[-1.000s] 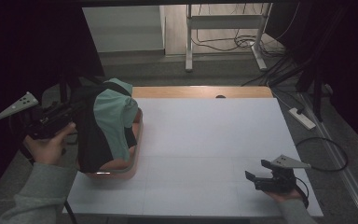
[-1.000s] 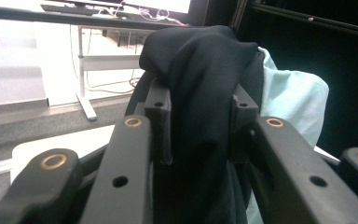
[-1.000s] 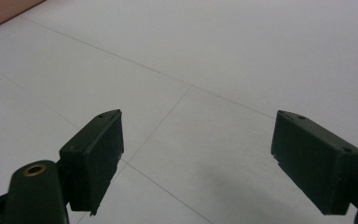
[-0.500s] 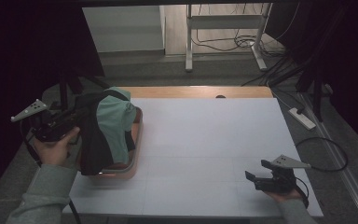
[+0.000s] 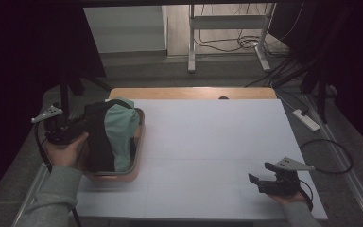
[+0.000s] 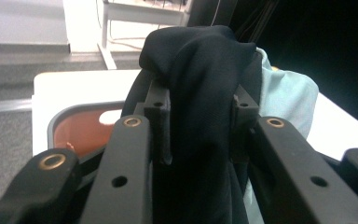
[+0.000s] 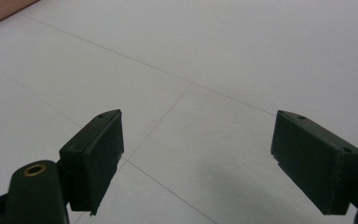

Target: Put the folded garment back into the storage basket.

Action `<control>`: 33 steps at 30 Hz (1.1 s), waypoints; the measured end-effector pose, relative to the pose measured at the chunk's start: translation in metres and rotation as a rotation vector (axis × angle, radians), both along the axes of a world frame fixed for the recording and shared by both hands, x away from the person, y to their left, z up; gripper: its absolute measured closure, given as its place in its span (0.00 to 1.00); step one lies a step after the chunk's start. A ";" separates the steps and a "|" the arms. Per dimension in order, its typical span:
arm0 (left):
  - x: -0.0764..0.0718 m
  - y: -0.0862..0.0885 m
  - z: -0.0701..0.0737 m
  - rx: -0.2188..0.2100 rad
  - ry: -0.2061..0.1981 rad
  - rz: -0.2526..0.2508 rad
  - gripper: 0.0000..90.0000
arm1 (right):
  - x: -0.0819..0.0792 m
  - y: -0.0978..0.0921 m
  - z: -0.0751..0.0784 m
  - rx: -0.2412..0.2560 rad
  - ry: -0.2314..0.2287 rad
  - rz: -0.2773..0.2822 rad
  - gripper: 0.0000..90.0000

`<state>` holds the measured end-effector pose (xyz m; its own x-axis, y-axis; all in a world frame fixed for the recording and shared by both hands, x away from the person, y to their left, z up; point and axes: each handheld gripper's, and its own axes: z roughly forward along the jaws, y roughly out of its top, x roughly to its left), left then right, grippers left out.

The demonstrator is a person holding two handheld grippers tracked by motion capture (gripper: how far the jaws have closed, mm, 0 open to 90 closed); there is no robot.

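Note:
A black cloth (image 5: pixel 96 142) and a pale green cloth (image 5: pixel 119 132) hang bunched together over an orange basin (image 5: pixel 111 176) at the table's left edge. My left gripper (image 5: pixel 86 123) reaches in from the left and is shut on the black cloth. In the left gripper view the black cloth (image 6: pixel 200 65) is pinched between the jaws of the left gripper (image 6: pixel 196 123). The green cloth (image 6: pixel 284 98) lies behind it, and the basin (image 6: pixel 81 133) sits below. My right gripper (image 5: pixel 260 173) rests low over the white table near the front right. Its jaws stand wide apart with nothing between them (image 7: pixel 196 158).
The white tabletop (image 5: pixel 212 137) spreads between the two grippers, with a wooden edge (image 5: pixel 194 92) at the back. On the floor to the right lie a power strip (image 5: pixel 306 119) and a looped cable (image 5: pixel 328 156). A metal stand (image 5: pixel 227 42) stands beyond the table.
My left gripper has carried the cloth bundle rightward and lower, so it now hangs over the basin. The right gripper has stayed where it was.

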<state>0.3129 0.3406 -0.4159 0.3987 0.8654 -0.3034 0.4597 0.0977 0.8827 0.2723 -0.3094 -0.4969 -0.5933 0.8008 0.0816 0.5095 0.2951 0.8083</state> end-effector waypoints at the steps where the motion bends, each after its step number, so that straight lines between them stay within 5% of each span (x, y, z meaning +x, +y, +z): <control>1: 0.002 0.000 -0.002 -0.001 0.007 0.003 0.76 | 0.000 0.000 0.000 0.000 0.001 0.001 0.19; 11: 0.020 -0.002 -0.018 0.020 0.079 0.041 0.75 | 0.000 0.000 -0.001 -0.003 0.006 0.003 0.19; 19: 0.035 -0.009 -0.032 0.114 0.173 0.052 0.74 | 0.000 0.000 -0.002 -0.004 0.012 0.003 0.19; 33: 0.047 -0.007 -0.047 0.115 0.267 0.046 0.71 | -0.001 -0.001 -0.002 -0.005 0.014 0.004 0.19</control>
<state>0.3601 0.3332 -0.4625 0.2778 0.9154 -0.2914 0.6746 0.0301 0.7375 0.2717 -0.3101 -0.4990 -0.5954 0.7987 0.0865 0.5199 0.3010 0.7995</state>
